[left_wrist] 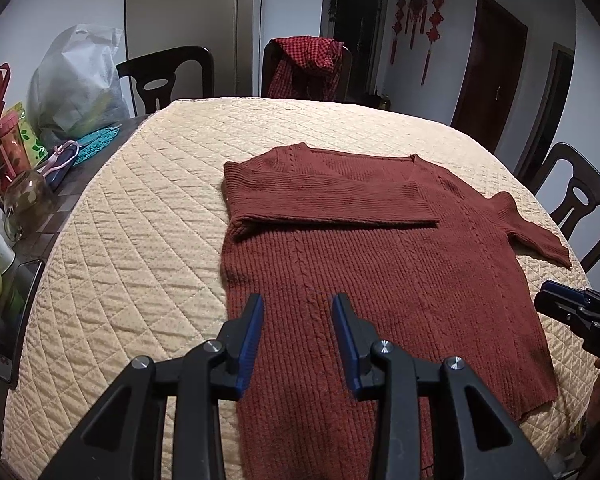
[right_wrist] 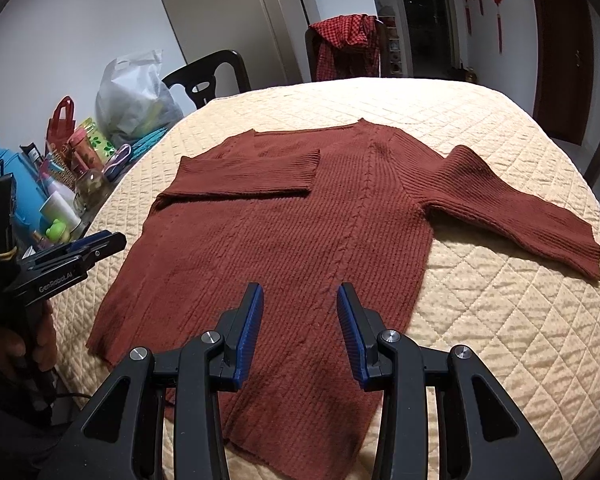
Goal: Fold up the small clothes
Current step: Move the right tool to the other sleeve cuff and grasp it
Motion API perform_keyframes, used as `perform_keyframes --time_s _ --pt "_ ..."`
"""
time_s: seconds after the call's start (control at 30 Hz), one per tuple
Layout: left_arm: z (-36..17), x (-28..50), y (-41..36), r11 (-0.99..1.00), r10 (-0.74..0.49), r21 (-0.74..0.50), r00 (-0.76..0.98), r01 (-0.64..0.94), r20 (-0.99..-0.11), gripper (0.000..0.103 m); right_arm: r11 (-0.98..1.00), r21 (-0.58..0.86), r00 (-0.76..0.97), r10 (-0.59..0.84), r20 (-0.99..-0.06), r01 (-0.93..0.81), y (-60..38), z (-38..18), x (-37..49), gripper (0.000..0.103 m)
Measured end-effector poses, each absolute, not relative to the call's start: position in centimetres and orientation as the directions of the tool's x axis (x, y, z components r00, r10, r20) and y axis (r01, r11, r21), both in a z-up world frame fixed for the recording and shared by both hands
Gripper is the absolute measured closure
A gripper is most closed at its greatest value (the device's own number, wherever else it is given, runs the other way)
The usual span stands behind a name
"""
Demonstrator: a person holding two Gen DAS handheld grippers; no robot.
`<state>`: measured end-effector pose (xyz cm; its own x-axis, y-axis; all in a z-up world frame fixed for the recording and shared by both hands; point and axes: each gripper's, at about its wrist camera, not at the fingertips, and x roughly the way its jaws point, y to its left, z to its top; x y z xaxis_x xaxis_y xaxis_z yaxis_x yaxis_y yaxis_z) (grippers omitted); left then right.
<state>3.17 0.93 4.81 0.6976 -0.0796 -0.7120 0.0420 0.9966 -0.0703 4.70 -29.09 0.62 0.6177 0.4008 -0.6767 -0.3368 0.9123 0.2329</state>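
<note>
A rust-red knit sweater (left_wrist: 380,272) (right_wrist: 280,232) lies flat on a beige quilted cover (left_wrist: 140,220) (right_wrist: 500,320). One sleeve (left_wrist: 328,196) (right_wrist: 248,176) is folded across the chest. The other sleeve (right_wrist: 520,216) (left_wrist: 532,228) stretches out to the right. My left gripper (left_wrist: 298,304) hovers open over the sweater's lower left part with nothing between its blue pads. It shows from the side in the right wrist view (right_wrist: 108,242), held by a hand. My right gripper (right_wrist: 300,296) stands open over the lower middle of the body, also with nothing in it, and its tip (left_wrist: 548,300) enters the left wrist view at the right edge.
Clutter crowds the table's left side: a white plastic bag (left_wrist: 76,80), a glass jar (left_wrist: 28,196), bottles (right_wrist: 16,196) and a red bag (right_wrist: 62,120). Dark chairs (left_wrist: 168,80) ring the table, and a red checkered cloth (left_wrist: 308,60) hangs on the far one.
</note>
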Motion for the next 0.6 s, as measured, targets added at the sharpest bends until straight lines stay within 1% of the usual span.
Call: perform_keyframes --time_s 0.33,0.6 --pt "4.4 5.1 0.0 0.997 -0.078 -0.051 0.685 0.061 -0.725 0.065 0.920 0.255 0.620 0.389 -0.682 -0.297 -30.6 0.2 5.9 0.064" --pt "3.2 7.1 -0.6 0.997 -0.075 -0.036 0.664 0.073 -0.744 0.065 0.935 0.272 0.621 0.354 -0.699 -0.226 -32.7 -0.5 7.5 0.064"
